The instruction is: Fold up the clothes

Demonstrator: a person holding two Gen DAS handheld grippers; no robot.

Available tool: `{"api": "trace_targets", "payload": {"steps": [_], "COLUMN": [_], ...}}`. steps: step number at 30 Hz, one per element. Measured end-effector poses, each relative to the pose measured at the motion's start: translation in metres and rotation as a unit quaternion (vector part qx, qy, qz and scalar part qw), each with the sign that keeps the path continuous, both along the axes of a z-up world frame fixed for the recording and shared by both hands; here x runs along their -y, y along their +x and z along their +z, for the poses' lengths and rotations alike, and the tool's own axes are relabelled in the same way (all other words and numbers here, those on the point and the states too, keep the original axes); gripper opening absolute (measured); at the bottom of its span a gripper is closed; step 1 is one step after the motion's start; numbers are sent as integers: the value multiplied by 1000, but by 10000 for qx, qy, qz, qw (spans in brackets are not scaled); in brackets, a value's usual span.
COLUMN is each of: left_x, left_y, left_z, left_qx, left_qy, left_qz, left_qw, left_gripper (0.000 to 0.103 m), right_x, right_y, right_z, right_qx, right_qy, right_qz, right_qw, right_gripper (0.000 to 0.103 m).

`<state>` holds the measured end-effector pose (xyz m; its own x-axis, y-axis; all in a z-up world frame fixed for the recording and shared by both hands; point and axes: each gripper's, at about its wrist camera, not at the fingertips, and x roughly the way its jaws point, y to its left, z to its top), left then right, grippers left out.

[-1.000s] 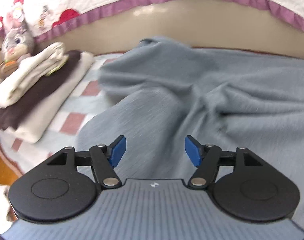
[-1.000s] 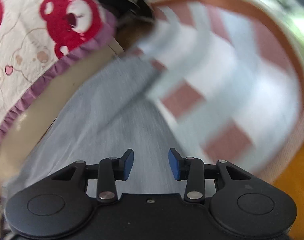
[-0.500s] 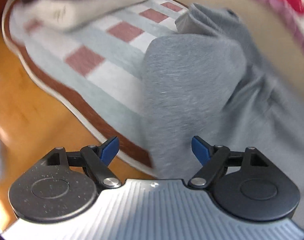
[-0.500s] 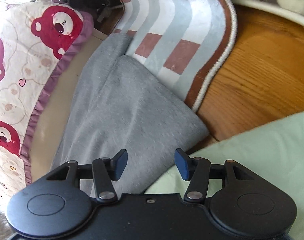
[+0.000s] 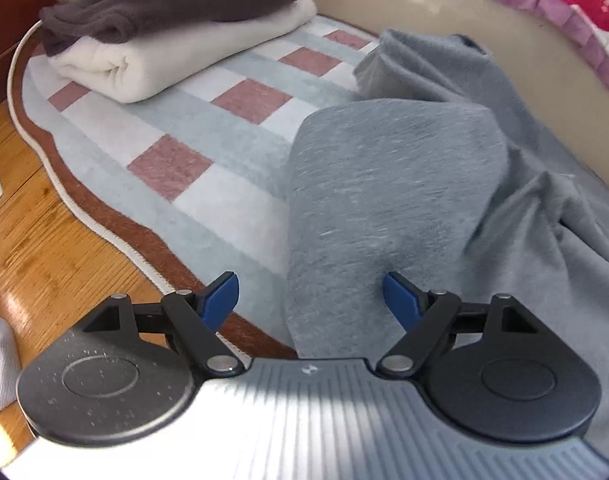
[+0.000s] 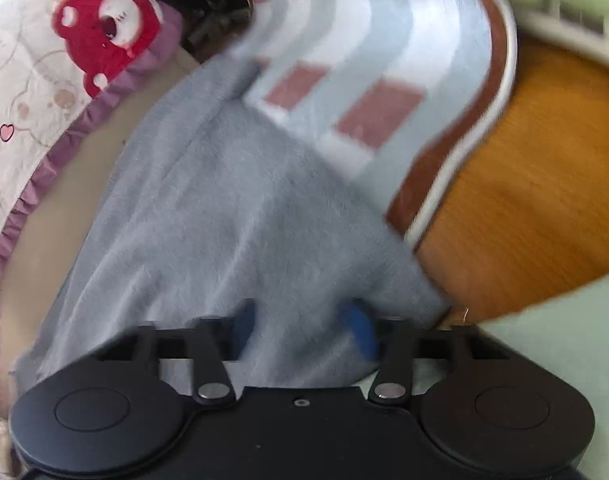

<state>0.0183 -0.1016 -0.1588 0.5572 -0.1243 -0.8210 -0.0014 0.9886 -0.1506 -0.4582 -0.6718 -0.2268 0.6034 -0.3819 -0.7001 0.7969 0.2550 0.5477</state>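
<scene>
A grey garment (image 5: 404, 184) lies rumpled on a checked rug (image 5: 208, 152), its near end reaching past the rug's edge. My left gripper (image 5: 312, 300) is open, its blue fingertips (image 5: 222, 298) on either side of that near end, not closed on it. In the right wrist view the same grey garment (image 6: 232, 216) fills the middle, blurred. My right gripper (image 6: 300, 330) is open, with the garment's corner between its blue fingertips (image 6: 358, 330).
A stack of folded clothes (image 5: 176, 28) sits at the rug's far left. A bear-print bedspread (image 6: 44, 80) with a purple frill hangs behind the garment. Wooden floor (image 5: 36, 240) borders the rug. A pale green cloth (image 6: 556, 352) lies at the right.
Both grippers have dropped toward the garment's near edge. The left view swung from the bed to the rug's edge. The right gripper moved in over the garment's corner.
</scene>
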Motion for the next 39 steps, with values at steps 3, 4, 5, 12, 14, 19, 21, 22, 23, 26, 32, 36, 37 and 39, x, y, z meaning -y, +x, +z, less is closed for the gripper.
{"api": "trace_targets", "payload": {"steps": [3,4,5,12,14,19,21,22,23,26,32,36,37,39], "left_x": [-6,-8,-10,-23,-20,-25,-25,-20,-15,2,16,21,21,21], "left_y": [-1,-2,-3,3,4,9,8,6,4,-1,-2,3,5,8], "left_z": [6,9,11,-5,-11,-17,-14,-9,-6,0,-4,-7,-8,-8], "left_qx": [78,158,234,-46,-195,-342,-256,-123,1,120,-165,-277,-276,-262], "left_qy": [-51,-18,25,-358,-424,-862,-878,-766,-616,-238,-88,29,21,-21], "left_qz": [159,177,197,445,392,763,804,569,342,-26,-107,-128,-115,23], "left_qw": [9998,9997,9995,9984,9981,9928,9926,9954,9975,9996,9998,9995,9996,9997], "left_gripper": [80,80,80,81,81,81,76,75,74,73,73,73,73,76], "right_x": [-15,-18,-16,7,0,-4,-3,-3,-3,-1,-6,-2,0,4], "right_y": [-17,-23,-27,-39,-34,-27,-29,-30,-29,-12,-22,-33,-33,-27], "right_z": [37,49,56,28,20,3,-1,-3,-4,-2,7,0,-4,-10], "right_qx": [163,118,-63,15,52,0,-237,-355,-475,-866,-1050,-712,-636,-408], "right_qy": [-1116,-1423,-1569,-269,-178,322,402,442,443,260,786,930,956,792], "right_qz": [-101,-58,63,211,175,141,-28,-112,-137,187,53,20,-6,-9], "right_qw": [9936,9897,9876,9994,9997,9994,9989,9983,9978,9957,9913,9931,9934,9960], "right_gripper": [2,2,2,33,54,56,56,56,56,63,64,64,65,58]}}
